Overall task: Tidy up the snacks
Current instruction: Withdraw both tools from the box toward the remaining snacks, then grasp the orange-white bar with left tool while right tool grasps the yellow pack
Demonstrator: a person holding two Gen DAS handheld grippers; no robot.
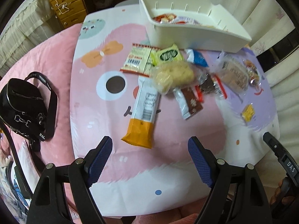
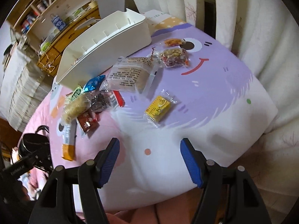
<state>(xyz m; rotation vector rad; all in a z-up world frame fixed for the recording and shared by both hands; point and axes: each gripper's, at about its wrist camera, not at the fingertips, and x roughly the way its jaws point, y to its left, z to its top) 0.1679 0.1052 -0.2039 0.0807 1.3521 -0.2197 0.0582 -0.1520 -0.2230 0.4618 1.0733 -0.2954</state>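
We are early in the sorting, by our reading: the white bin (image 1: 196, 31) stands at the far edge of the counter (image 1: 168, 177), open side up so packets can be dropped in from above, and a few red and white wrappers already lie on its floor. The rest of the snacks sit in a loose heap just in front of it, overlapping one another, which is why we hang above them rather than reach in blind. Our left claw (image 1: 149, 160) is released, nothing between its blue pads, poised over the near end of the long white and orange bar (image 1: 143, 112), which lies apart enough from the heap to be taken cleanly. Our right claw (image 2: 149, 160) is likewise spread and empty, over bare cloth near the near edge; the small yellow packet (image 2: 158, 109) lies alone just beyond it, clear of the pile, and seems the easy pick on that side. The clear-wrapped cake (image 2: 130, 74) rests against the bin's front wall. A black bag (image 1: 24, 108) lies off the counter's left edge, on the pink bedding.
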